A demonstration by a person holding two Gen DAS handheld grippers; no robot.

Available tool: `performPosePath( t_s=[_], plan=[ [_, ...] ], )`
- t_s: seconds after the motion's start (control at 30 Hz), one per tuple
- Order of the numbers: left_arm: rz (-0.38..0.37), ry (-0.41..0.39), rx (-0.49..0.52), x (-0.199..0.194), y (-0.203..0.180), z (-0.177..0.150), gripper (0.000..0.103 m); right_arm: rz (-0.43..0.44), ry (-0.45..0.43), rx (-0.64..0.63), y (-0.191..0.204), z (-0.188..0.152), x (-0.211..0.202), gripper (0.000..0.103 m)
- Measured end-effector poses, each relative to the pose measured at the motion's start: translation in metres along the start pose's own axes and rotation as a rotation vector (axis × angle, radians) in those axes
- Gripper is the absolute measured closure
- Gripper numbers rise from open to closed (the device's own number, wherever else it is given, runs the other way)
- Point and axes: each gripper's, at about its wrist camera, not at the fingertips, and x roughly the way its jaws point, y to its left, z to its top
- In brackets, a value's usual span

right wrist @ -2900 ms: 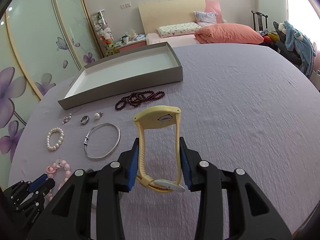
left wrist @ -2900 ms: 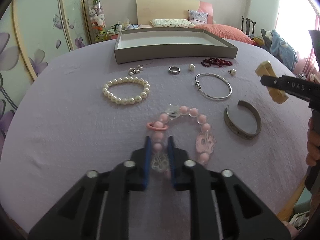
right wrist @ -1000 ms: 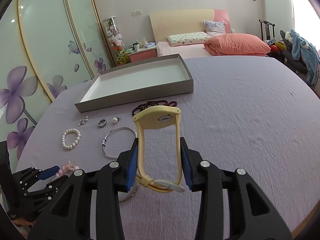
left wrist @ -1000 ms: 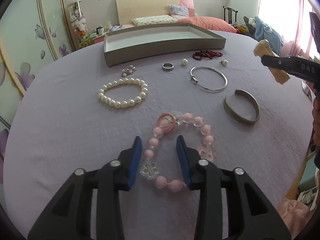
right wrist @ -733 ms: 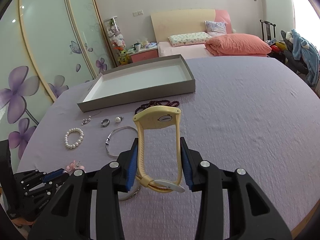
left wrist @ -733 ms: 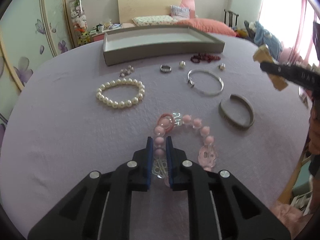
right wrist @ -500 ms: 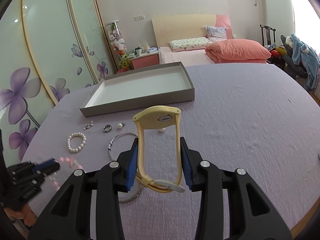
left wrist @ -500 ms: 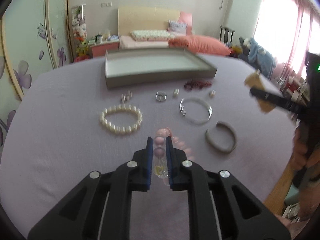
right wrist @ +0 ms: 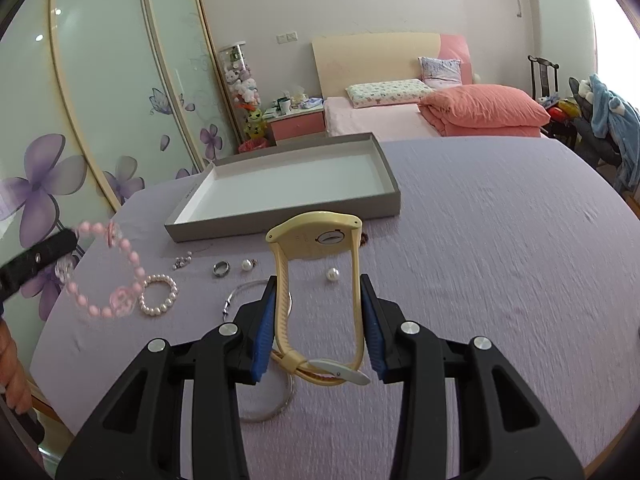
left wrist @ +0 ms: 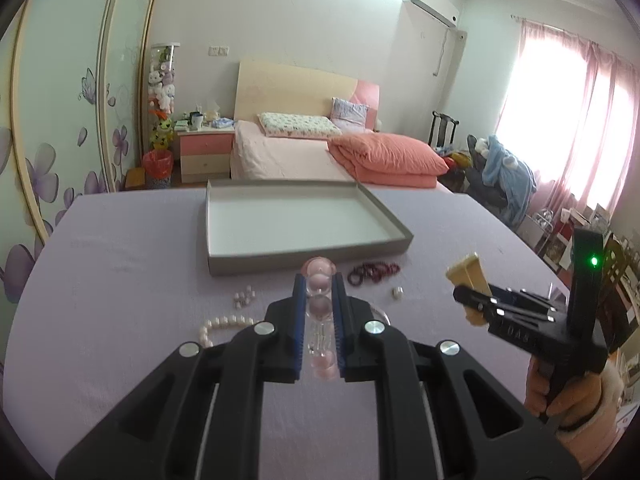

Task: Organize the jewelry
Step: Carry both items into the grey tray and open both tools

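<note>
My left gripper (left wrist: 318, 286) is shut on a pink bead bracelet (left wrist: 319, 280) and holds it up off the lilac table. In the right wrist view the pink bead bracelet (right wrist: 120, 280) dangles in a loop from the left gripper (right wrist: 70, 238) at the far left. My right gripper (right wrist: 317, 286) is shut on a yellow watch (right wrist: 316, 236), its strap pinched between the blue pads. The left wrist view shows the right gripper (left wrist: 466, 298) at the right, with the yellow watch (left wrist: 468, 274) in it. An empty grey tray (left wrist: 312, 258) lies beyond both, also the grey tray (right wrist: 288, 220).
On the table lie a pearl bracelet (right wrist: 158, 294), a silver ring (right wrist: 221, 268), small earrings (right wrist: 182, 261), loose pearls (right wrist: 333, 274), a silver bangle (right wrist: 240, 294) and a grey cuff (right wrist: 276, 408). Dark red beads (left wrist: 374, 272) sit before the tray. A hand (left wrist: 560, 392) grips the right tool.
The left jaws closed on the pink bead bracelet and lifted it off the table; the view rose and tipped up. The right gripper kept still with the watch.
</note>
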Motion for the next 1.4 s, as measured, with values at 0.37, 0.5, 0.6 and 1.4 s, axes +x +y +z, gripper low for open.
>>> performPosePath(
  t_s=[0.37,0.5,0.6,1.4],
  plan=[
    [0.031,-0.027,-0.044,0.048,0.018,0.075,0.090,0.003,-0.074,-0.046,0.005,0.078,0.029,0.063],
    [0.055,-0.022,-0.074,0.085,0.033,0.106,0.090,0.009,-0.063,-0.051,0.002,0.110,0.064,0.063],
    [0.060,-0.006,-0.103,0.116,0.045,0.123,0.090,0.010,-0.012,-0.032,-0.005,0.132,0.103,0.063],
    [0.098,0.102,-0.129,0.237,0.082,0.134,0.090,-0.090,0.211,0.010,-0.016,0.157,0.235,0.033]
  ],
)
